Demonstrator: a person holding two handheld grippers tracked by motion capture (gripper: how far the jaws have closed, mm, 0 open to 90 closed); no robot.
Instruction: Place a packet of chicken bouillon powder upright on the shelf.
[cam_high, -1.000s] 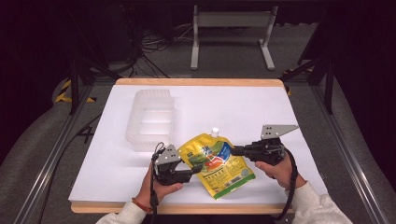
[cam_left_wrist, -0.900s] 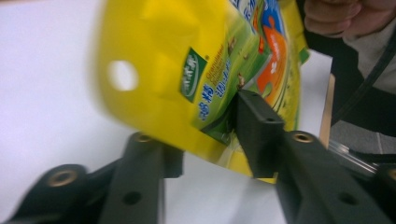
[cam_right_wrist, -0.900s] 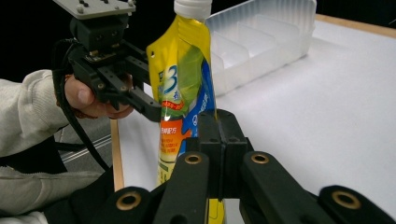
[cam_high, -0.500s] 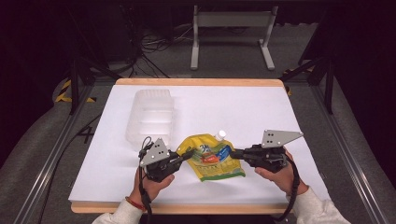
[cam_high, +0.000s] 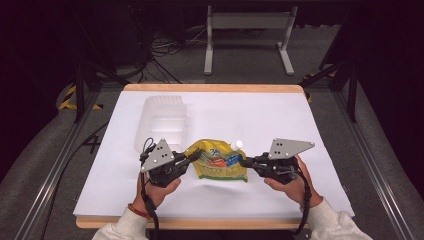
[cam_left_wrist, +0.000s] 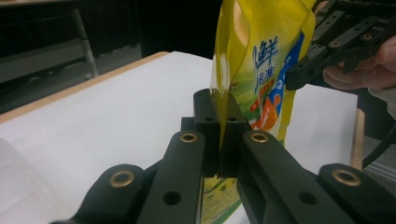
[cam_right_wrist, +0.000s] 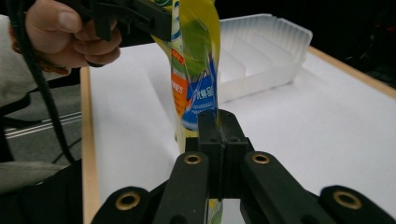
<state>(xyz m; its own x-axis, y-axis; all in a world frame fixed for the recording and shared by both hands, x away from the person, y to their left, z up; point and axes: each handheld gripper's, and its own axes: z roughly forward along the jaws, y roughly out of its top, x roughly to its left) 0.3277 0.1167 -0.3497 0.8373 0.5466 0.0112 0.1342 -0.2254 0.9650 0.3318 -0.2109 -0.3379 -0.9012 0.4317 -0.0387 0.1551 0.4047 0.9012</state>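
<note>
A yellow refill pouch (cam_high: 216, 161) with a white cap (cam_high: 237, 145) hangs lifted off the white table sheet (cam_high: 300, 130), held between both grippers. My left gripper (cam_high: 192, 158) is shut on the pouch's left edge; in the left gripper view its jaws pinch the yellow film of the pouch (cam_left_wrist: 252, 56). My right gripper (cam_high: 243, 162) is shut on the pouch's right edge, and the right gripper view shows the pouch (cam_right_wrist: 194, 70) rising from its closed jaws. The left jaws have just closed onto the pouch.
A clear plastic tray (cam_high: 162, 122) with several compartments stands on the sheet behind my left gripper, also seen as the tray (cam_right_wrist: 261, 51) in the right gripper view. Wooden table edges (cam_high: 215, 88) border the sheet. A metal stand (cam_high: 247, 35) is on the floor beyond.
The pouch lay flat on the sheet; now both grippers hold it raised and stretched between them. My left gripper moved up and shut on its left edge.
</note>
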